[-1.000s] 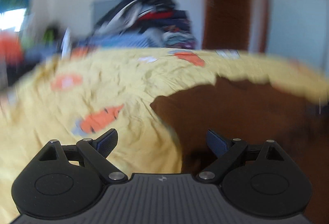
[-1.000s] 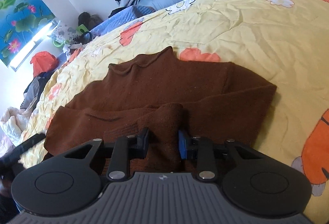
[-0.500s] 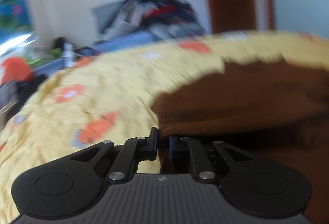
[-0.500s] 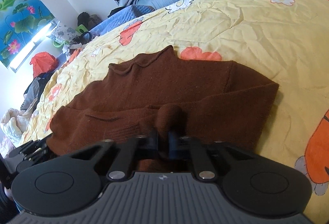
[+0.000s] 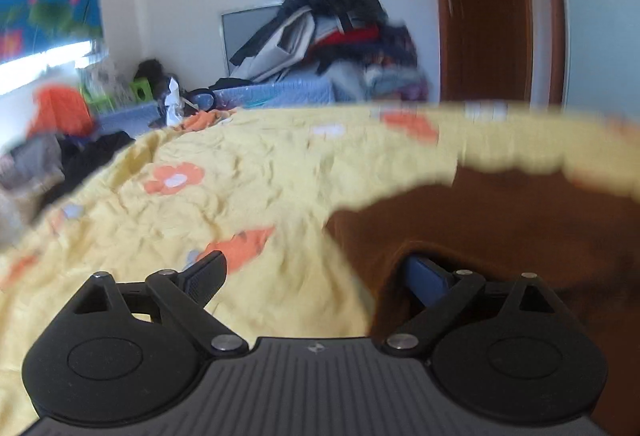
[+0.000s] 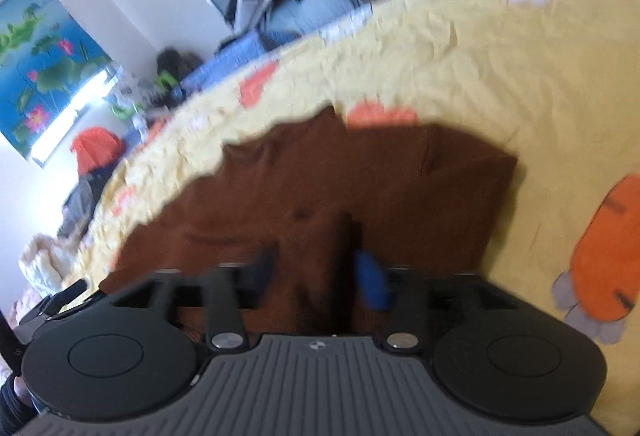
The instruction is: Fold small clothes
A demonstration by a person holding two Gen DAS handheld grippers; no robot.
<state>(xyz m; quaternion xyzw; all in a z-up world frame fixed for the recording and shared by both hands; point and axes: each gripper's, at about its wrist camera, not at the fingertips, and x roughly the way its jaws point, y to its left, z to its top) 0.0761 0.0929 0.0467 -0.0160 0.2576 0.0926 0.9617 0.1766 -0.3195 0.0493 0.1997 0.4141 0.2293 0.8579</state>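
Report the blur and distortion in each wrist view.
Left wrist view: motion blur smears the brown sweater and the yellow bedsheet; fisheye bends the bed's far edge. Right wrist view: the gripper's fingers are smeared, the sweater's outline soft.

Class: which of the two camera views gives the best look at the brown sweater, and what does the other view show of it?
The right wrist view: the brown sweater lies spread across the yellow bedspread, nearly its whole outline visible, though blurred. The left wrist view shows only one edge of the sweater, at the right, partly draped over a finger.

no readable text, labels or numbers anywhere.
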